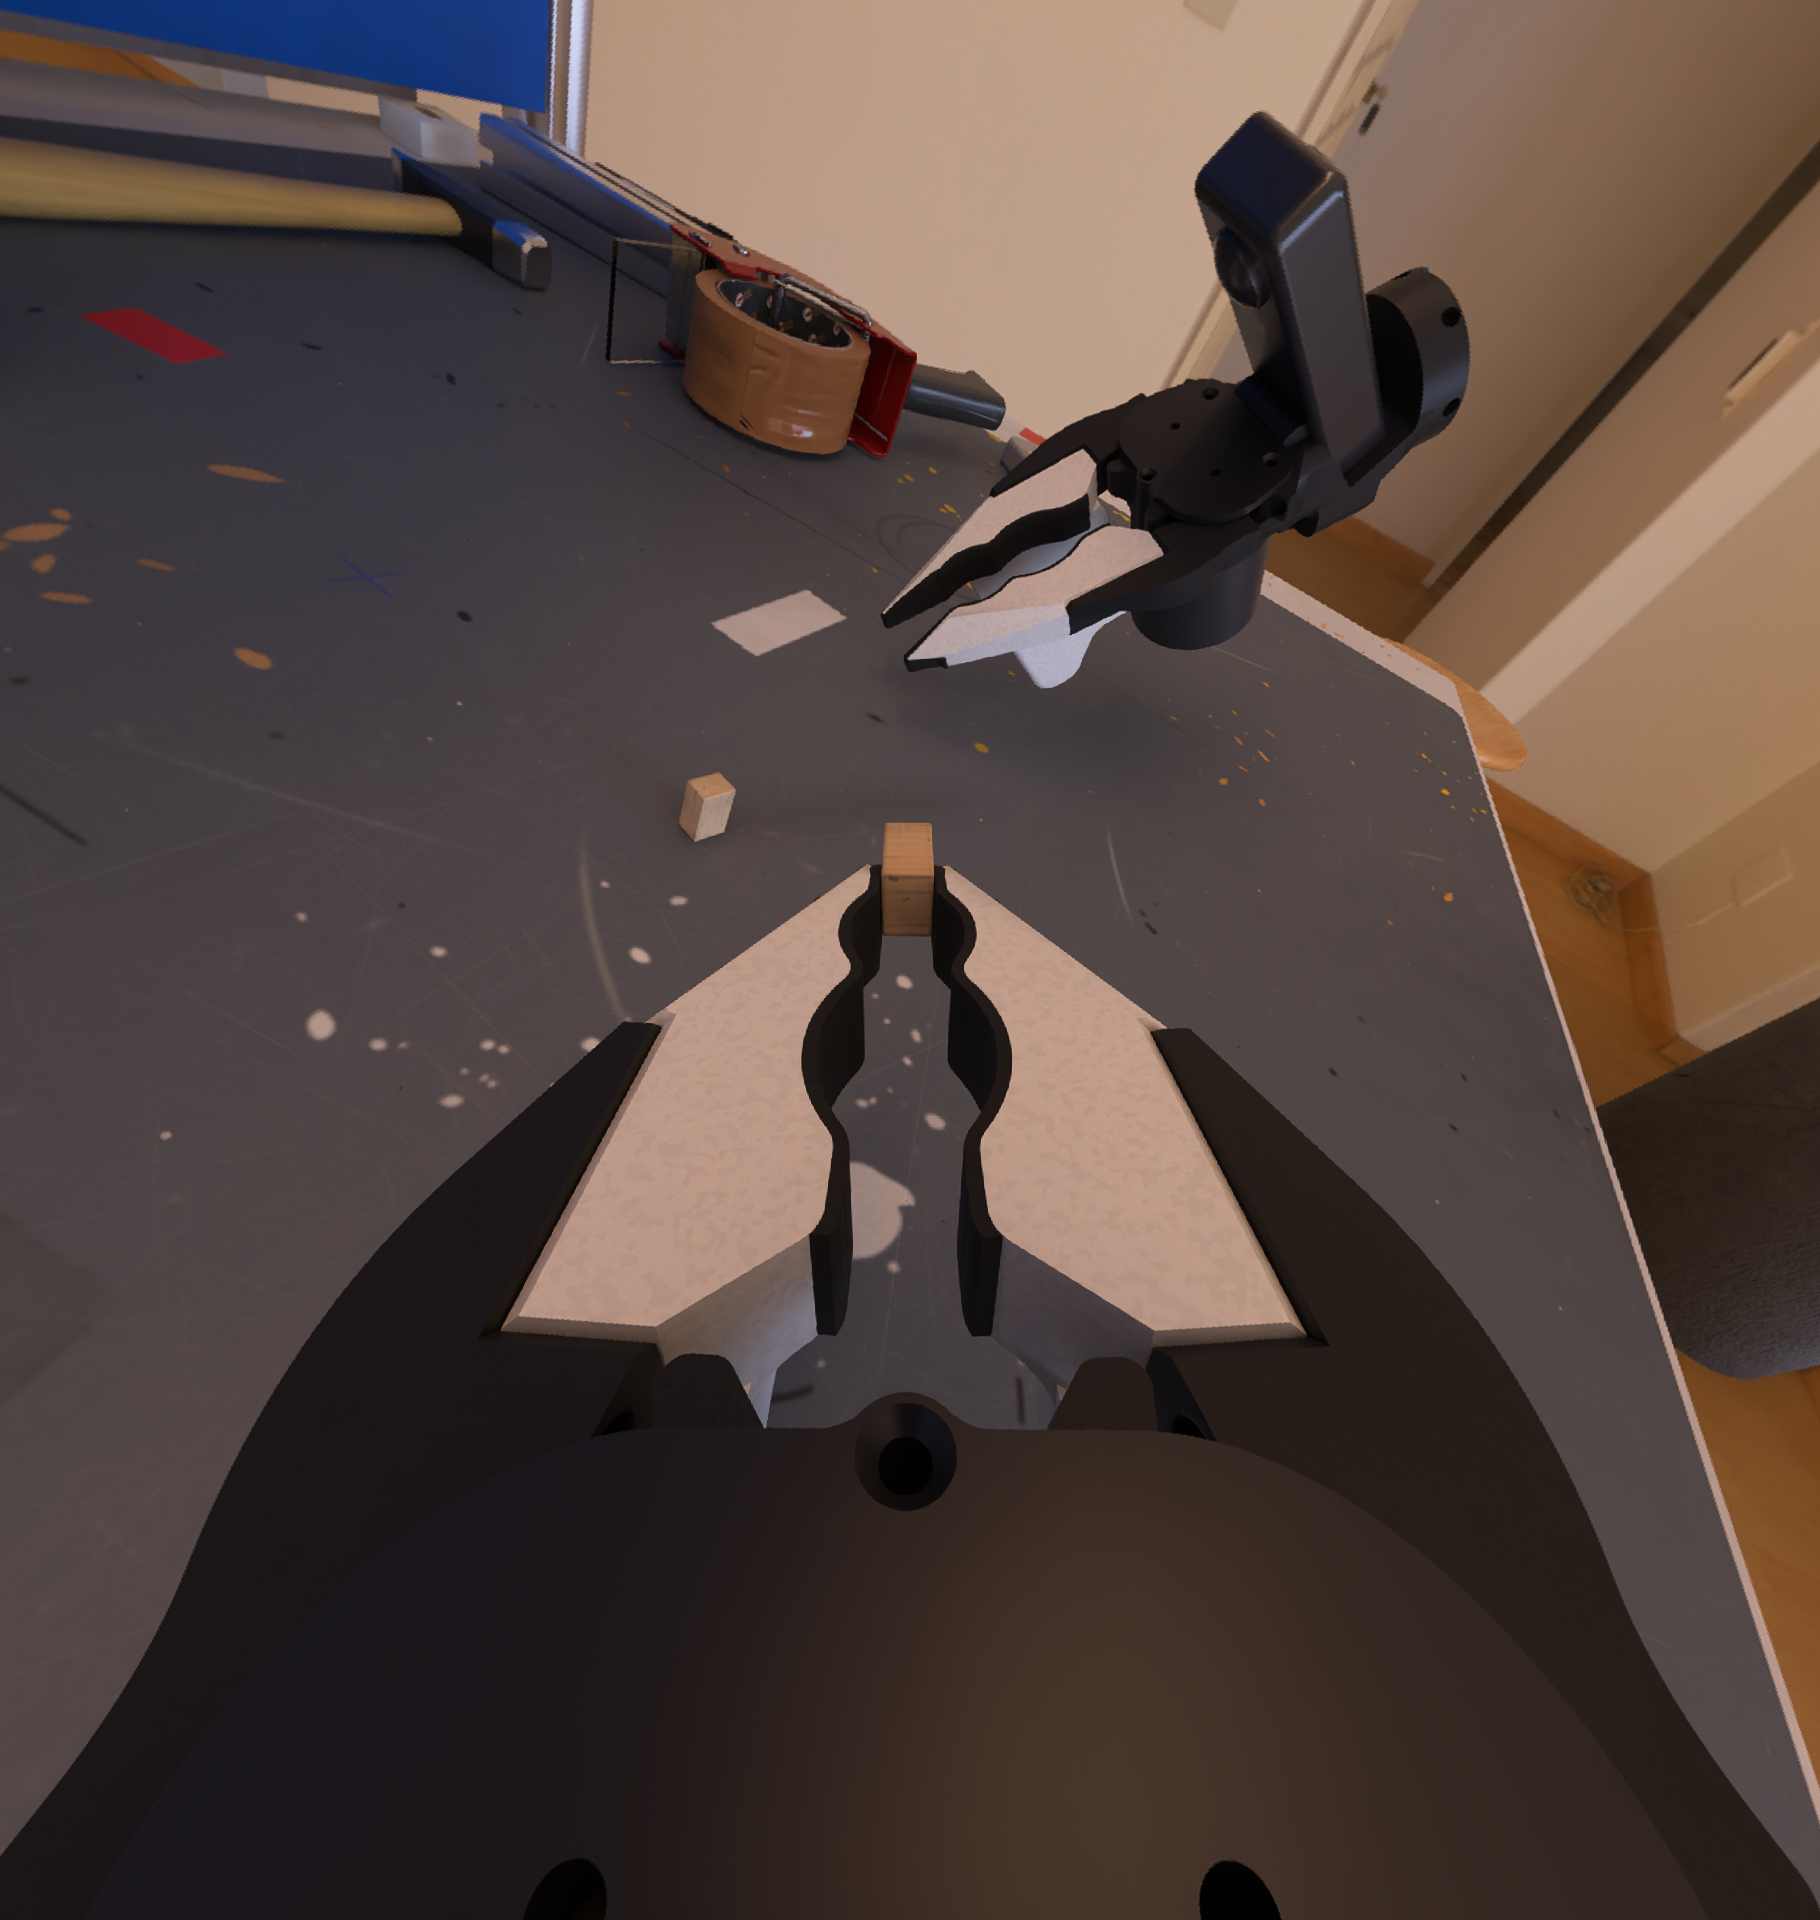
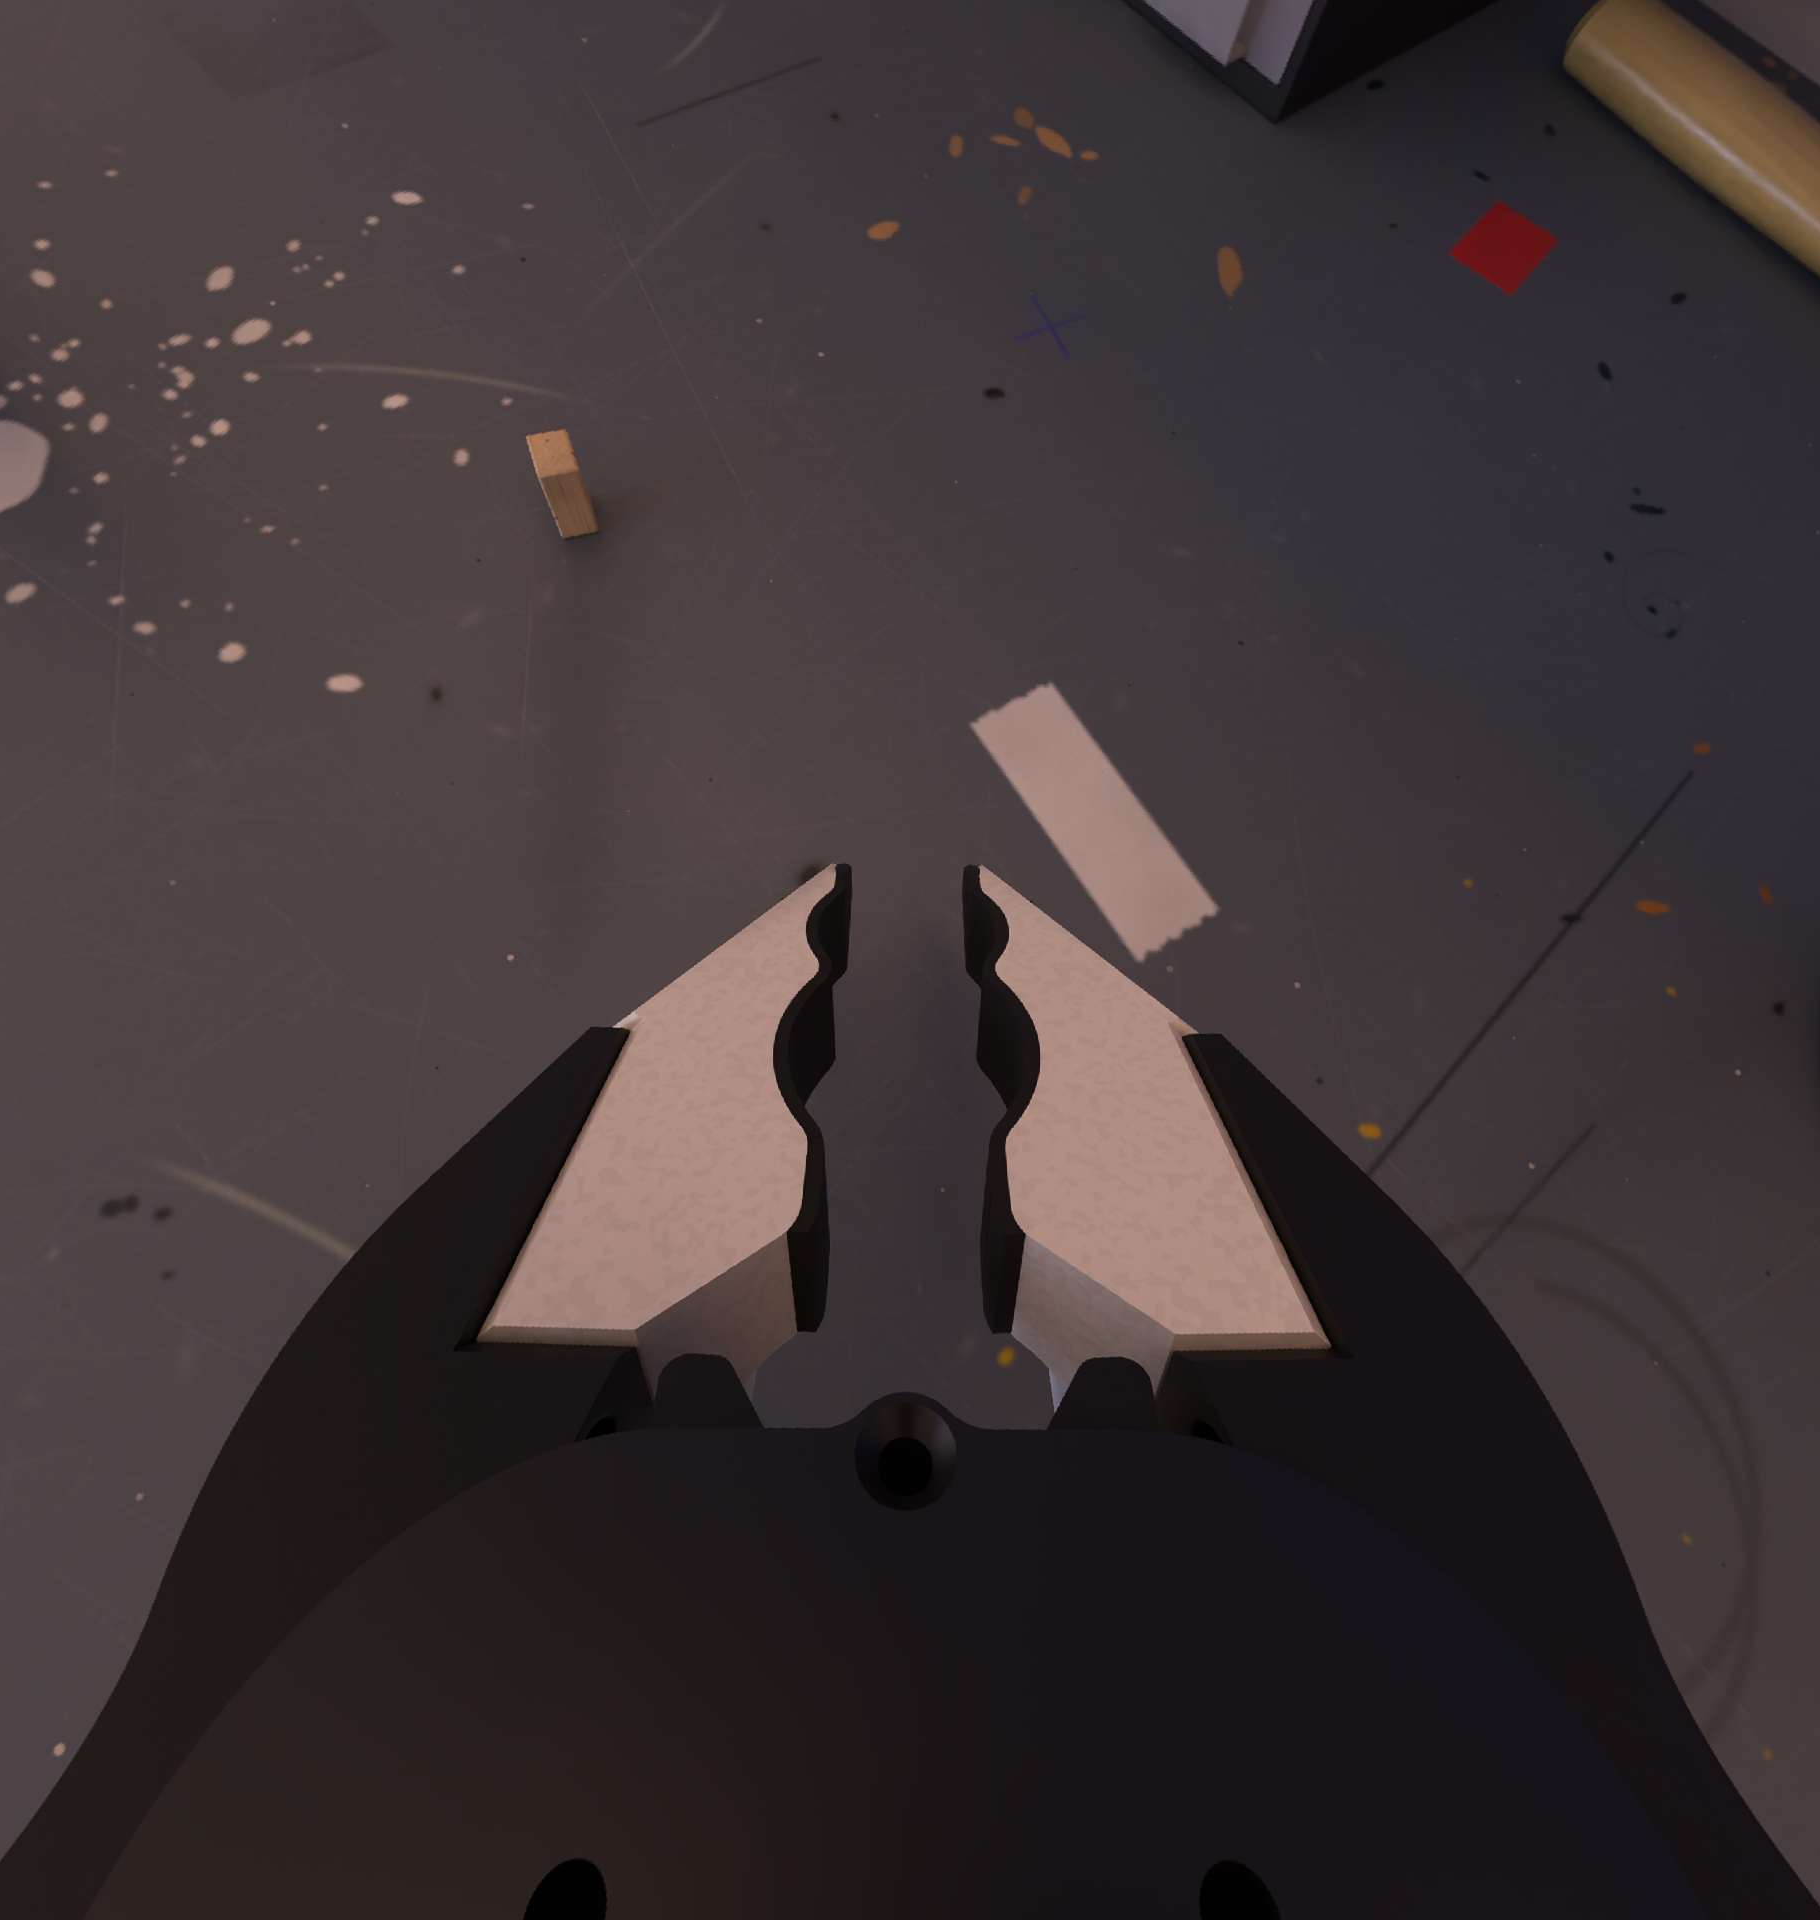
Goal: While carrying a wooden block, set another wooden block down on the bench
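My left gripper [image 1: 907, 873] is shut on a small wooden block [image 1: 907, 878], pinched between its fingertips above the grey bench [image 1: 314, 831]. A second wooden block [image 1: 706, 806] stands free on the bench, just left of and beyond the held one. It also shows in the right wrist view [image 2: 563, 484], up and to the left of my right gripper [image 2: 907, 869]. My right gripper is open and empty, hovering above the bench. In the left wrist view my right gripper [image 1: 901, 639] shows farther off, to the upper right, with its jaws apart.
A brown tape roll in a red dispenser [image 1: 781, 358] lies at the back. A hammer with a wooden handle [image 1: 210, 192] lies at the far left. A white tape strip [image 2: 1093, 821] is stuck to the bench. The bench edge [image 1: 1571, 987] runs along the right.
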Controlling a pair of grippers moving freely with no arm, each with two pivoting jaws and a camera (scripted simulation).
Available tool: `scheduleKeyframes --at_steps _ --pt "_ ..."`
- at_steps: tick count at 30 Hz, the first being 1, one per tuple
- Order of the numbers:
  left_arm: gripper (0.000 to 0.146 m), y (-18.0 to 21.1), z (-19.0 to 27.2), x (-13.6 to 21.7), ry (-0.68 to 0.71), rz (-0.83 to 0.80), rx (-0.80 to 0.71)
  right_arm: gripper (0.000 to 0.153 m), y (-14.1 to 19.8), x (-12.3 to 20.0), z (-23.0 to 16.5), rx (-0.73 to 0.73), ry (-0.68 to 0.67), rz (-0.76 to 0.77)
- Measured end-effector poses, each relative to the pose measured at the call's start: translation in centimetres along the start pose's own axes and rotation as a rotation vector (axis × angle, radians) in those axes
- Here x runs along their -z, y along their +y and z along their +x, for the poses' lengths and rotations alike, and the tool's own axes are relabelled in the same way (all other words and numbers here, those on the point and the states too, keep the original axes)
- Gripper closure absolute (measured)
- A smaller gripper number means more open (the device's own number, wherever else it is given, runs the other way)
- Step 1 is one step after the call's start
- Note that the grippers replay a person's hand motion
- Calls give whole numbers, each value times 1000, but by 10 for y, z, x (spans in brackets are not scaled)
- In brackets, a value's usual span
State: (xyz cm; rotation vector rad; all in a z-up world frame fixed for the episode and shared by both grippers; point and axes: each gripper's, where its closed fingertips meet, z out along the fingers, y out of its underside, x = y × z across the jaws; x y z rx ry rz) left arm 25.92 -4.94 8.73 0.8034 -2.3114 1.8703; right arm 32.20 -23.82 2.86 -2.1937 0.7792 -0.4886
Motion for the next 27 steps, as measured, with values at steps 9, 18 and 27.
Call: scheduleKeyframes --at_steps 9,18,27 --pt "138 10 -5 -1 -4 -6 47 133 -14 -7 -11 21 -43 58" --pt "138 20 -14 -5 -43 -65 85 133 -29 -12 -24 41 -88 88" --pt "138 8 -5 -28 -1 -88 14 130 -66 -5 -81 162 -313 229"
